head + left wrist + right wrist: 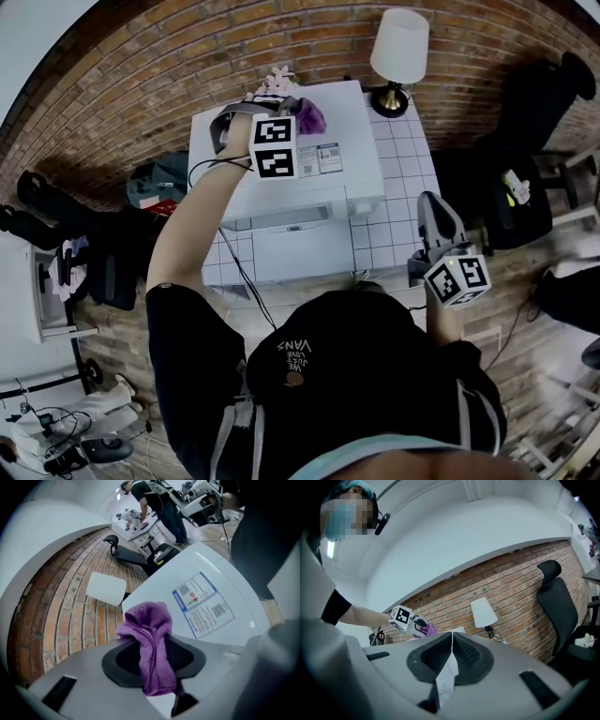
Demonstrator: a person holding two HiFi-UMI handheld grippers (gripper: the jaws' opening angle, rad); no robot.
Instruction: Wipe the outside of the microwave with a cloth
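Purple cloth (151,634) is clamped in the left hand-held gripper (154,654) and sits bunched over the top of the white microwave (352,141), near its rear edge. We cannot confirm contact with the surface. The right hand-held gripper (451,656) is clenched on nothing, held low off the front of the bench (398,197). We judge two risks: the cloth, pinched by one narrow fold, may pull free under pressure, and a sweep rightward could strike the lamp (398,47) just beside the microwave.
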